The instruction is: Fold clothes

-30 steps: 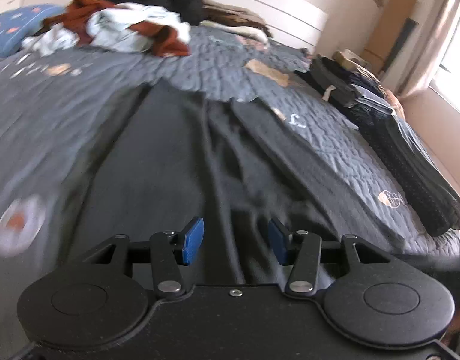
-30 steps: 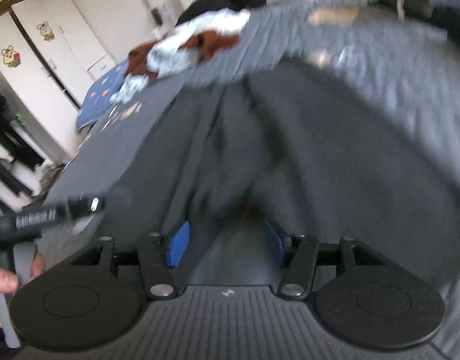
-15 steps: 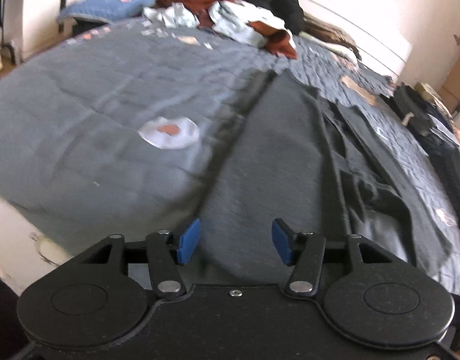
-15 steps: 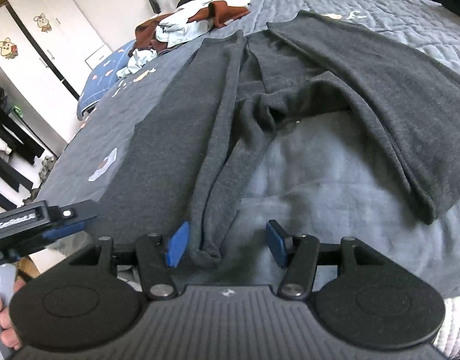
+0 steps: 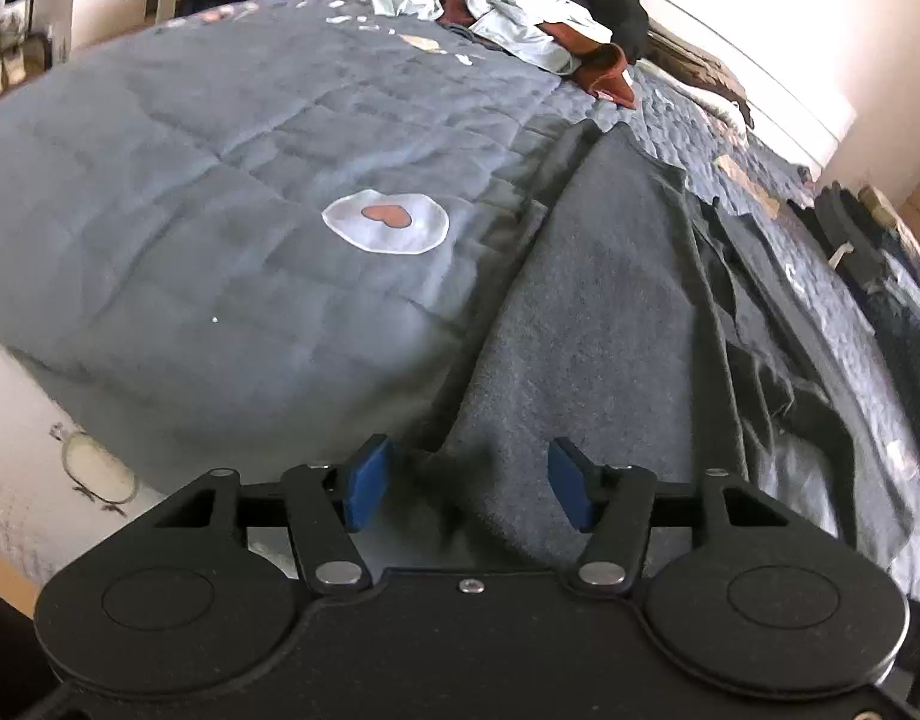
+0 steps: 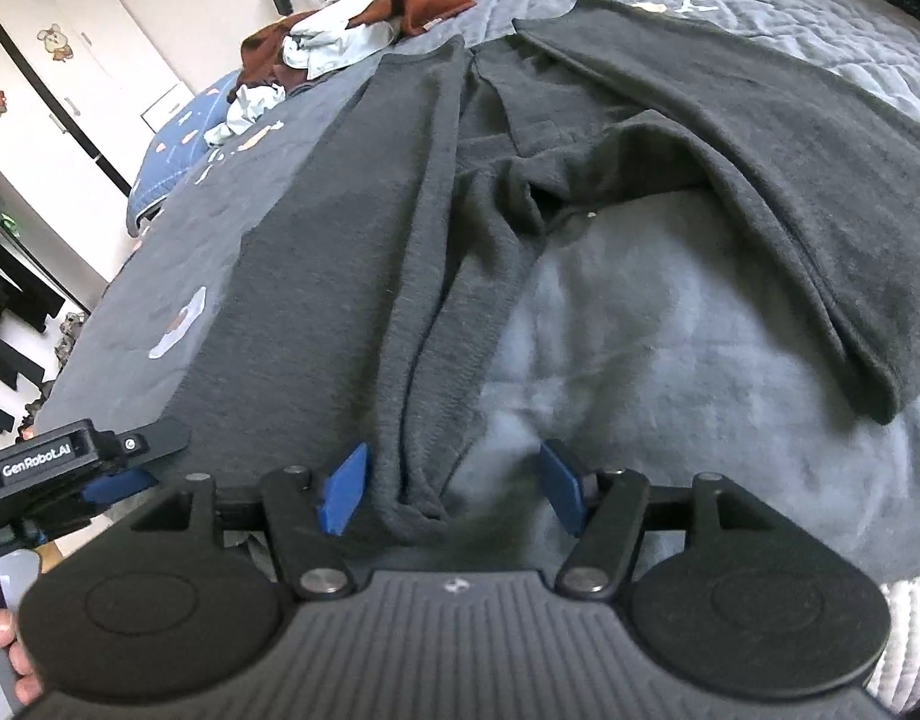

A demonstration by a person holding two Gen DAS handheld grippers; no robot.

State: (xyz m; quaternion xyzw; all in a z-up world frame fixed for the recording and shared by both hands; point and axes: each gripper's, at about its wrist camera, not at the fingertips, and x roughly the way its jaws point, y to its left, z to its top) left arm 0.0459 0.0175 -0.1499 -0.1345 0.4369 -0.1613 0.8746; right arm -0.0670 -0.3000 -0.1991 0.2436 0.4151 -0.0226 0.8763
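A dark grey garment lies spread lengthwise on the grey quilt. My left gripper hovers low over its near left corner. Its jaws are closing, the blue pads stand apart, and the cloth edge lies between them untouched. In the right wrist view the same garment shows a long folded strip ending in a cuff. My right gripper straddles that cuff. Its jaws are opening and neither pad touches the cloth. The left gripper's casing shows at the left edge, held by a hand.
A heap of rust, pale blue and black clothes lies at the head of the bed, beside a blue pillow. Folded dark clothes are stacked along the right side. The bed's near left edge drops away. White wardrobes stand beyond.
The left gripper has swung left and down, from the garment's middle to its near left corner. The right gripper has settled lower over the cuff, and its jaws stand wider.
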